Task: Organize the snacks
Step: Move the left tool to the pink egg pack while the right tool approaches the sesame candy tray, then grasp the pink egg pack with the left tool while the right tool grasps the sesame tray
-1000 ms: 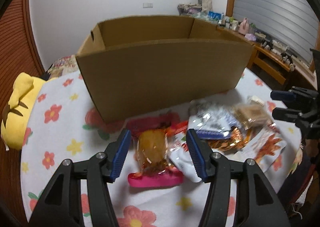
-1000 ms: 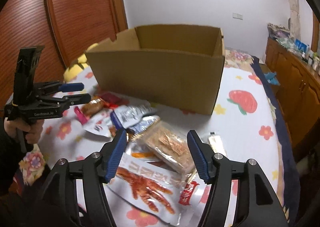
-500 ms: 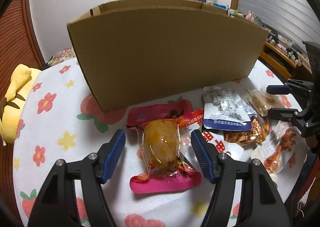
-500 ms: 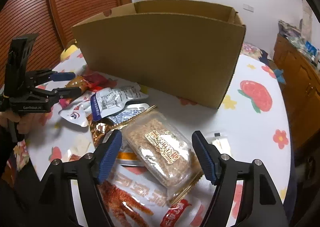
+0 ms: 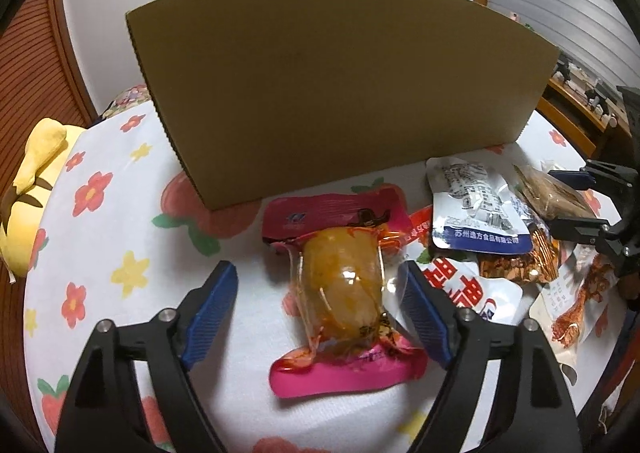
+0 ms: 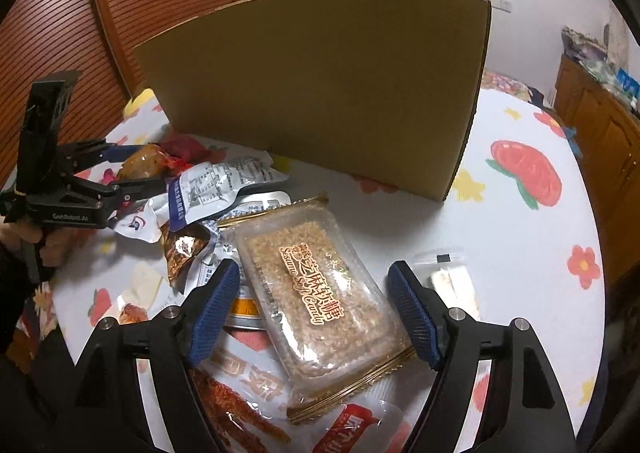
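Observation:
A tall cardboard box (image 5: pixel 340 93) (image 6: pixel 320 89) stands on the flowered tablecloth behind a heap of snack packets. My left gripper (image 5: pixel 316 289) straddles an orange snack in clear wrap on a pink packet (image 5: pixel 340 289); its jaws are opening and the blue pads stand clear of the wrap. My right gripper (image 6: pixel 314 293) hangs over a clear pack of sesame candy (image 6: pixel 316 293), jaws opening, pads apart from its sides. The left gripper also shows in the right wrist view (image 6: pixel 132 169), around the orange snack (image 6: pixel 142 165).
A white and blue pouch (image 5: pixel 472 209) (image 6: pixel 216 189), a gold foil packet (image 5: pixel 520 265), a red and white bag (image 5: pixel 464 285) and a crab-print bag (image 6: pixel 236 409) crowd the pile. A small white bar (image 6: pixel 448 281) lies right of the candy. A yellow plush (image 5: pixel 28 189) sits at the table's left edge.
Both grippers have sunk closer to the packets and their jaws have spread wider. The box now fills more of each view and its inside is hidden.

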Motion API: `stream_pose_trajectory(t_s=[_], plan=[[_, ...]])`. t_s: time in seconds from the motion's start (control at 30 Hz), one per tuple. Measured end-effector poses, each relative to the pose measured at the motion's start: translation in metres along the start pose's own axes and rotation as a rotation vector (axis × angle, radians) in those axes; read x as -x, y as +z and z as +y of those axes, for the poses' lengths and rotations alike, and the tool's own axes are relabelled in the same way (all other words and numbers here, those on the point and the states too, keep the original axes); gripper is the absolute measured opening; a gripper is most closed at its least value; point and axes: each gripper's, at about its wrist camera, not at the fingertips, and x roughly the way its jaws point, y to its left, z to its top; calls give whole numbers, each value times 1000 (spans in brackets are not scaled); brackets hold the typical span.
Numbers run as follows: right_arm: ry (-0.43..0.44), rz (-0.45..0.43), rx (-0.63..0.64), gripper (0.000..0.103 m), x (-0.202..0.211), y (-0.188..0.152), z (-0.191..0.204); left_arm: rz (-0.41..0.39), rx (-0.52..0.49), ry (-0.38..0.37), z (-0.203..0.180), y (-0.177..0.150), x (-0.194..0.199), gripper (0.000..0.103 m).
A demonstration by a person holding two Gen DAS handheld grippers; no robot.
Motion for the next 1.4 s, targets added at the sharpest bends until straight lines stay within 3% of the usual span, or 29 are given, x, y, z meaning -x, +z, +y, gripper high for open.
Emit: stream_pose_trajectory(t_s=[0.13, 0.47, 0.57, 0.67, 0.73, 0.87, 1.4], plan=[[7, 0, -5, 79, 0, 0, 0, 6, 11, 19, 3, 0, -2, 92], [2, -1, 0, 79, -1, 0, -2, 22, 33, 16, 13, -1, -3, 94], [1, -1, 0, 79, -1, 0, -1, 20, 15, 1, 11, -2, -1, 87], [0, 1, 3, 80, -1, 0, -1, 19, 20, -22, 10, -1, 3, 70], [-1, 2, 5, 80, -2, 0, -1, 16, 16, -46, 9, -1, 5, 52], [2, 3, 6, 82, -3, 1, 1, 16, -5, -40, 7, 0, 7, 50], [-6, 12, 28, 86, -5, 1, 5, -7, 80, -64, 23, -9, 18, 36]])
